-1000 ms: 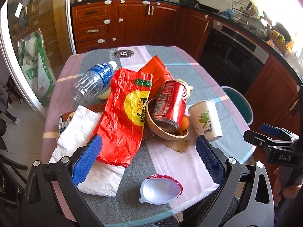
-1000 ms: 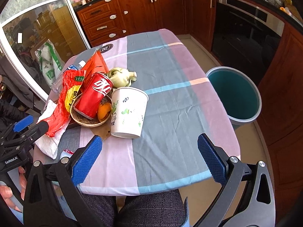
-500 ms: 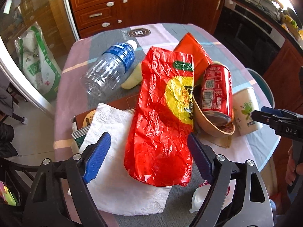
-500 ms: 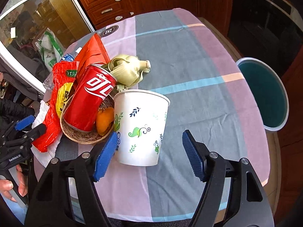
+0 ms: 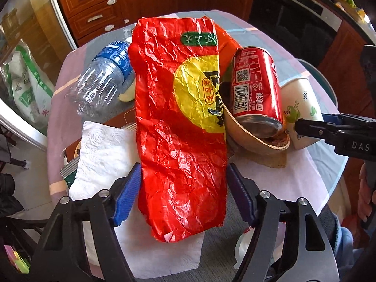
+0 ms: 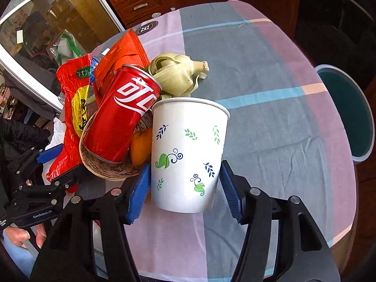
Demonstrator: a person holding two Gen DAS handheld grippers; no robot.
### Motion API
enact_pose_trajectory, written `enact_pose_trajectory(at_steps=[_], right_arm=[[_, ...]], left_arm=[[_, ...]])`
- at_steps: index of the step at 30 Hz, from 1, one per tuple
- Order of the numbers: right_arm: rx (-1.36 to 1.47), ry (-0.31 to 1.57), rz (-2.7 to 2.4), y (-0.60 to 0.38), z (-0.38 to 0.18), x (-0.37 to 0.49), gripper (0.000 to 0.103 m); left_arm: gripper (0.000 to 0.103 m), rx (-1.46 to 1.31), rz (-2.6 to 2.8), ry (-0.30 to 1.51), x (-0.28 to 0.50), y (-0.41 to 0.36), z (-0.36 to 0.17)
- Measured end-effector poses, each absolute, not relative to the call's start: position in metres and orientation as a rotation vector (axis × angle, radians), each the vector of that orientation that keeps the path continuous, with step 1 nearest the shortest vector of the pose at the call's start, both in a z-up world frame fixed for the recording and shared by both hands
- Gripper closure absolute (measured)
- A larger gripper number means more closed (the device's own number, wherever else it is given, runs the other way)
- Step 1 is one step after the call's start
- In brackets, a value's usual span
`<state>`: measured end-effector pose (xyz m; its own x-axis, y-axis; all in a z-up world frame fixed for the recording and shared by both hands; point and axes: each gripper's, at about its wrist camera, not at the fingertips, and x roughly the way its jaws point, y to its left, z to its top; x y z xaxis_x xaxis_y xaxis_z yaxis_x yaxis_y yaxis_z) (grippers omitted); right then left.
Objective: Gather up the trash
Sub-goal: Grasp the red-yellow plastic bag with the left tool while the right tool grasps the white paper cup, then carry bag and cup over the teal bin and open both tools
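Left wrist view: the left gripper [image 5: 183, 192] straddles the near end of the red wrapper [image 5: 181, 122], jaws closing. Its blue pads [image 5: 128, 195] stand at the wrapper's edges; no squeeze is yet visible, so it reads as not clenched. The wrapper lies on a white napkin [image 5: 105, 155], with a plastic bottle [image 5: 105, 80] to the wrapper's left and a cola can [image 5: 256, 87], propped in a shell bowl [image 5: 256, 138], to its right.

Right wrist view: the right gripper [image 6: 184, 188] brackets the paper cup [image 6: 188, 155], jaws closing. The left pad appears at the cup wall; a sliver of gap shows at the right pad. The cup stands upright, touching the bowl on its left.

Risks, as judged: the thin wrapper may crumple or slip, or drag the napkin along; an over-tight grip could crush the cup, and lifting it may disturb the can and bowl.

Only the right view shows the bin [image 6: 347, 115], beyond the table edge well right of the cup, and the corn husk [image 6: 178, 75] behind it. Only the left view shows the bottle fully.
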<state>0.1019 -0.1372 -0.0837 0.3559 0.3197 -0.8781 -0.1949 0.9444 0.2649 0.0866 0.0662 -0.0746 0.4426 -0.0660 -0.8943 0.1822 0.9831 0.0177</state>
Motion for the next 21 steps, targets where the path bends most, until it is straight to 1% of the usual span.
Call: enact_pose_trajectory(at_steps=[1,2,3,4,5,7,8,15,21], right_arm=[[0.125,1.161,0.335,-0.138,-0.084,0.101,0.047],[0.127,1.162,0.335,-0.138,-0.084,0.1,0.047],[0.129,1.161,0.335,-0.139,-0.083,0.099,0.047],[0.129,1.159,0.336,-0.14,-0.083,0.097,0.047],[0.13,1.157,0.337,-0.14,-0.082,0.095,0.047],[0.133,1.15,0.338,-0.142,-0.079,0.093,0.047],[0.133,1.144,0.34,-0.142,-0.078,0.091,0.047],[0.14,1.114,0.344,-0.148,-0.066,0.081,0.048],[0.173,1.082,0.352,-0.158,-0.052,0.075,0.048]], left_arm=[[0.037,0.12,-0.152,1.095,0.085,0.066,-0.073],[0.045,0.12,-0.151,1.09,0.08,0.065,-0.072],[0.049,0.116,-0.153,1.083,0.078,0.065,-0.069],[0.056,0.117,-0.149,1.074,0.076,0.064,-0.065],[0.071,0.112,-0.15,1.066,0.074,0.064,-0.062],[0.081,0.088,-0.149,1.059,0.071,0.065,-0.054],[0.084,0.079,-0.148,1.056,0.07,0.066,-0.051],[0.088,0.039,-0.144,1.046,0.059,0.067,-0.041],[0.089,0.021,-0.14,0.958,0.043,0.071,-0.002]])
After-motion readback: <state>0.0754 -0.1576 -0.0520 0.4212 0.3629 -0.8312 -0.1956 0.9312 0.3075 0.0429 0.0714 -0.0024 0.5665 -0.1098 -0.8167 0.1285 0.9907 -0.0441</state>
